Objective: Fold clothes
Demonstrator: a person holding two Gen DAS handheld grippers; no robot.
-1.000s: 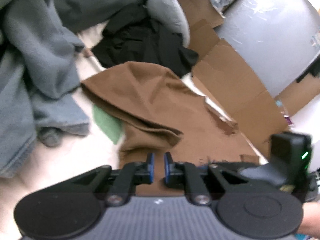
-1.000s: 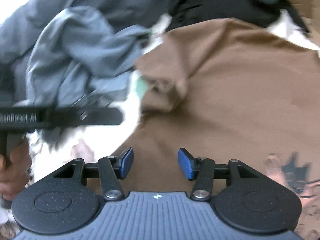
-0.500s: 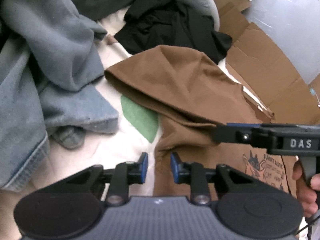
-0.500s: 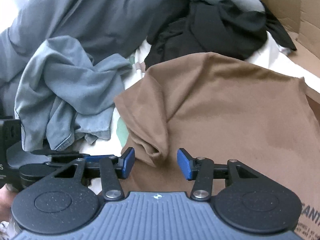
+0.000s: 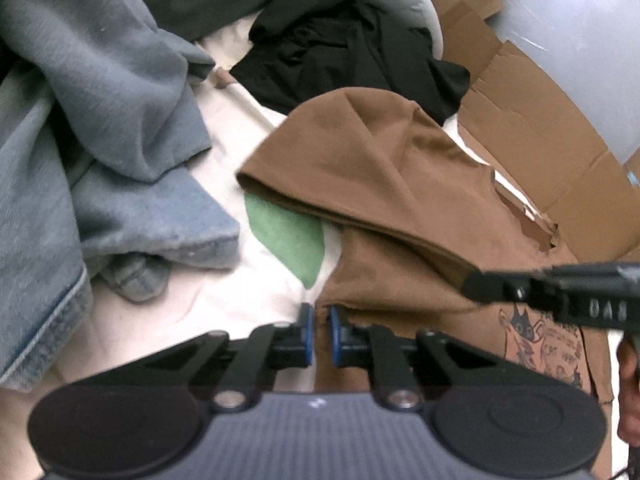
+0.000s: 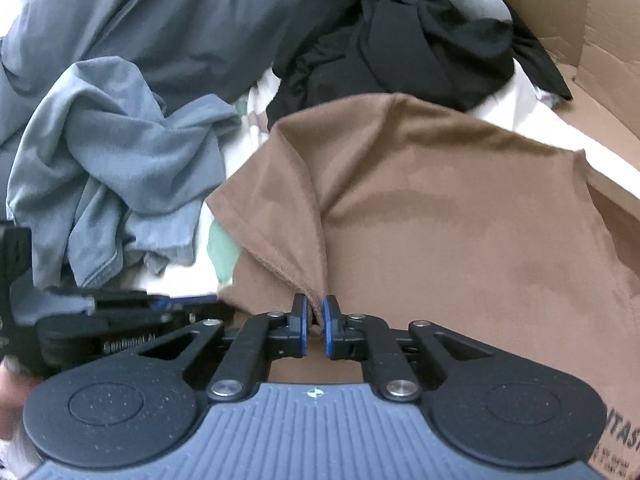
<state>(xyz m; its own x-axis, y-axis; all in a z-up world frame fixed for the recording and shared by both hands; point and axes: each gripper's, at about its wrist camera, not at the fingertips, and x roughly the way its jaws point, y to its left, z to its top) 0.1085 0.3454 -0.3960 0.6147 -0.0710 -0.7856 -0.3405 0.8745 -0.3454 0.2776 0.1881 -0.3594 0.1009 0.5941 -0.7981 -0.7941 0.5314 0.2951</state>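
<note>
A brown T-shirt (image 5: 400, 184) with a printed front lies spread on a white sheet (image 5: 224, 280). My left gripper (image 5: 319, 332) is at the shirt's near left edge. Its jaws are closing to a narrow gap, with the hem caught at their tips. In the right wrist view, my right gripper (image 6: 315, 328) is shut on a raised fold of the brown T-shirt (image 6: 440, 208) by the sleeve. Each tool shows in the other's view: the right gripper (image 5: 476, 286) comes in from the right, and the left gripper (image 6: 132, 320) sits low at the left.
Grey garments (image 5: 108, 92) and blue denim (image 5: 36, 248) are piled on the left, and a black garment (image 5: 344, 52) lies behind the shirt. Flattened cardboard (image 5: 532, 128) lies on the right. A green patch (image 5: 288, 240) shows beside the shirt. A hand (image 5: 628, 380) is at the right edge.
The right gripper's jaws went from wide apart to shut on a fold of the brown shirt. The left gripper dropped to the shirt's left edge, and its jaws opened a little, then narrowed again.
</note>
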